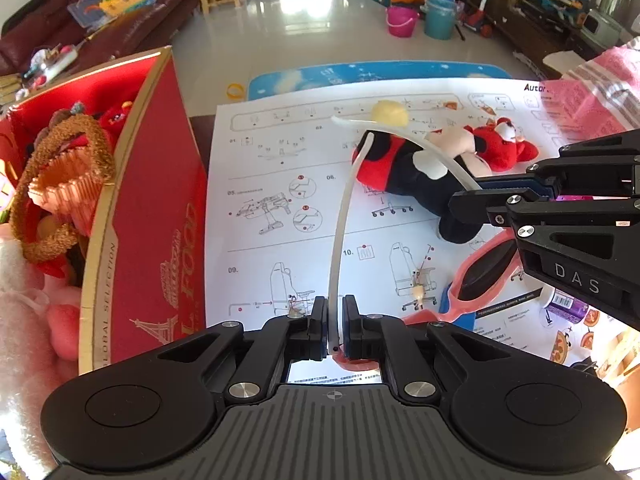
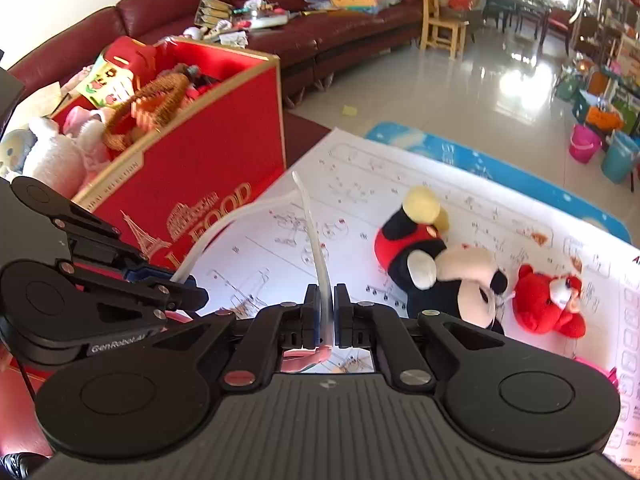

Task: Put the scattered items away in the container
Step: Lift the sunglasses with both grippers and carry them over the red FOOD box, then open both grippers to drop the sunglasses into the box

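Pink sunglasses [image 1: 480,276] with dark lenses hang just above the paper sheet [image 1: 280,160], held by their two translucent white temple arms. My left gripper [image 1: 334,312] is shut on one temple arm [image 1: 340,232], which curves upward. My right gripper [image 1: 464,200] comes in from the right, shut on the other temple arm [image 1: 440,152]. In the right wrist view, my right gripper [image 2: 327,300] pinches its arm [image 2: 316,240], and my left gripper [image 2: 192,288] is at the left. The red box [image 1: 160,220] [image 2: 208,168], full of toys, stands to the left.
A mouse plush [image 1: 408,172] [image 2: 424,264] and a small red plush [image 1: 504,148] [image 2: 544,300] lie on the sheet. A purple-labelled item [image 1: 564,304] sits at the right, pink cloth [image 1: 592,92] beyond. Behind are a cluttered sofa [image 2: 320,40], a wooden chair [image 2: 440,24] and buckets [image 1: 400,20].
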`<state>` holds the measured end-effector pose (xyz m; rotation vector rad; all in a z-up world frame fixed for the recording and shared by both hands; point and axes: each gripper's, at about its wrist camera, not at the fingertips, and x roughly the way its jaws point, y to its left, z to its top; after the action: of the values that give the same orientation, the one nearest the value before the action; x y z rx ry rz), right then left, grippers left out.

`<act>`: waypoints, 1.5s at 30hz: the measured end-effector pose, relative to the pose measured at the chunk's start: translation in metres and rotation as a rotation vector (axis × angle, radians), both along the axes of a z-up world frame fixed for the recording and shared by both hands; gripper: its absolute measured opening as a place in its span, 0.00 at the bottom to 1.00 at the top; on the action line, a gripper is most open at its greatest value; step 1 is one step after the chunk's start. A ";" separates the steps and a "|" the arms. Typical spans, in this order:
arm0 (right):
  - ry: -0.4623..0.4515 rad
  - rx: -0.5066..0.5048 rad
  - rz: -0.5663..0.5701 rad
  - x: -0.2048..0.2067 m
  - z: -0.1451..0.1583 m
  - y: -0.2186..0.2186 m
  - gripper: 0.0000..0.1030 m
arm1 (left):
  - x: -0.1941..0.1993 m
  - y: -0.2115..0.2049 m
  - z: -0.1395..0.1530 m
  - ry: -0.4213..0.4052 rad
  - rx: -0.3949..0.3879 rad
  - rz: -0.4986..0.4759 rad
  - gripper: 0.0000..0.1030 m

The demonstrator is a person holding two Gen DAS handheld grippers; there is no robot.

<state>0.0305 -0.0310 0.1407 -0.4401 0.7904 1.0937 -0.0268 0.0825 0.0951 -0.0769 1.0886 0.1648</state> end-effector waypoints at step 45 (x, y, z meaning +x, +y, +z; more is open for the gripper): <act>-0.198 0.162 0.364 -0.093 0.088 0.199 0.69 | -0.119 0.164 0.091 -0.270 -0.043 0.439 0.95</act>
<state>-0.0621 0.1677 0.2288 -0.5587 0.4505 1.4163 -0.1459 0.2469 0.1858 -0.3679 0.7938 0.5104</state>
